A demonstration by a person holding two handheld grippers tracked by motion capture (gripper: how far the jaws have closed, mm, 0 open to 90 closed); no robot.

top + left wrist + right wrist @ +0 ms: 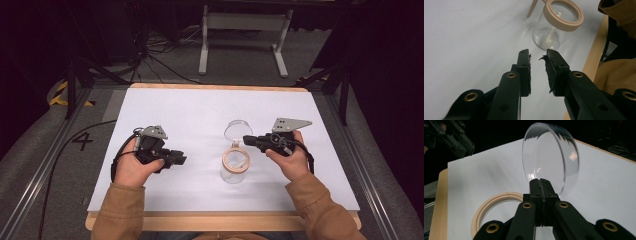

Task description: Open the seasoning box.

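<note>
A clear jar (234, 166) with a beige rim ring (563, 15) stands near the middle of the white table top (200, 110). Its round clear lid (238, 129) is tipped up behind the mouth on a beige hinge strap. My right gripper (245, 140) is shut on the lid's lower edge (549, 157), just above the ring (496, 202). My left gripper (182, 159) rests left of the jar, apart from it. Its jaws stand a little apart with nothing between them, as the left gripper view (537, 56) shows.
The table's wooden front edge (220, 217) runs close to the person's brown sleeves (117, 212). Beyond the far edge lie floor cables (160, 60) and a white stand frame (245, 30). A metal rail (45, 160) borders the left side.
</note>
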